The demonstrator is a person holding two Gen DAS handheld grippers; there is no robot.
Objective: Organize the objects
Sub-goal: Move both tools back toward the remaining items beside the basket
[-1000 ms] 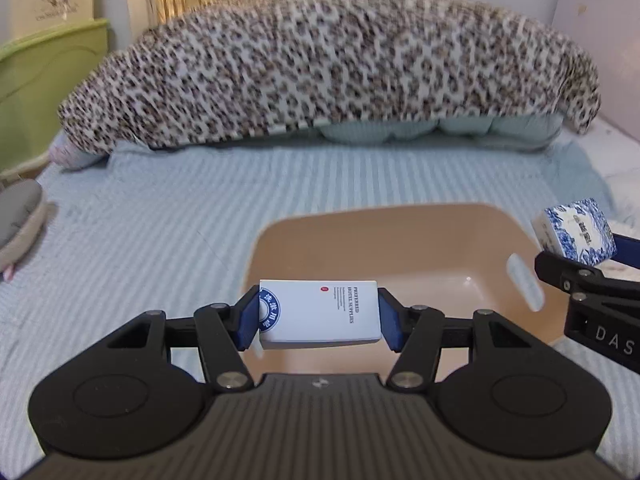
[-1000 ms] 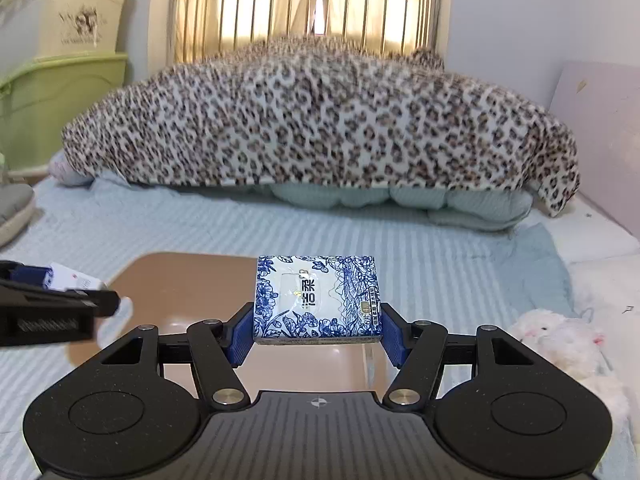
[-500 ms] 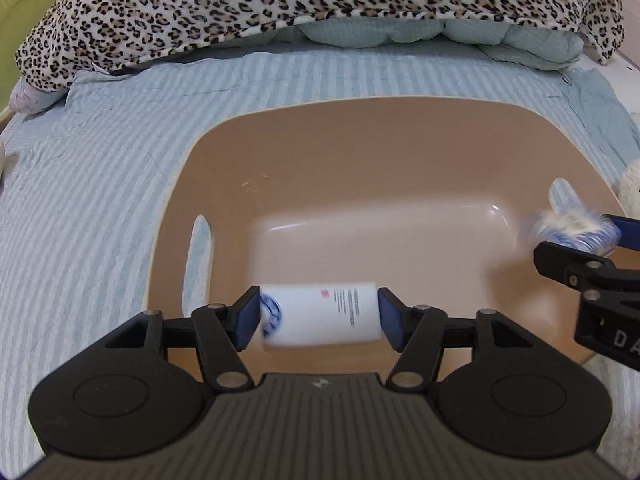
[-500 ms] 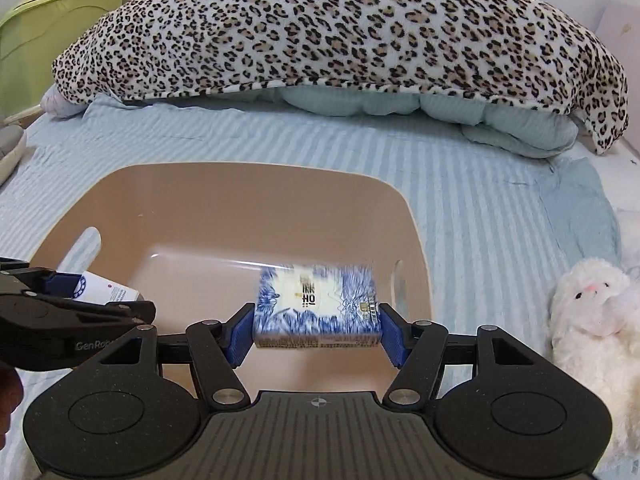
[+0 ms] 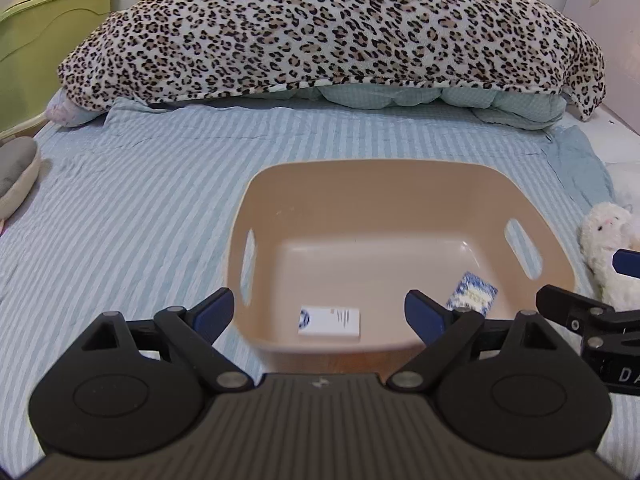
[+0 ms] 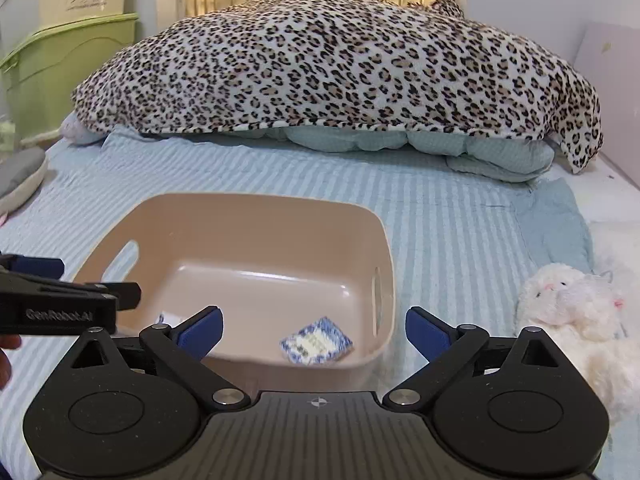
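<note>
Both small boxes lie inside the tan bin [image 5: 400, 184], so the main part of organizing looks done as far as these views show. In the left wrist view the white box [image 5: 329, 321] lies flat on the bin floor at lower centre of the frame, close to the near wall, and the blue box [image 5: 472, 299] sits tilted to its right, near the right wall. The right wrist view shows the blue box [image 6: 317, 341] at lower centre, canted on the floor, with only a corner of the white box [image 6: 166, 318] peeking out at lower left behind the other tool. The left gripper [image 5: 319, 314] has its jaws spread wide and empty, framing the bin's near rim; the right gripper [image 6: 314, 328] is likewise released and holds nothing. What may be left is a guess: a plush toy [image 6: 568, 312] lies on the striped sheet [image 5: 140, 208] just right of the bin, outside it, and I cannot tell whether it belongs to the job. Beyond, the leopard blanket [image 5: 332, 32] fills the upper frame.
</note>
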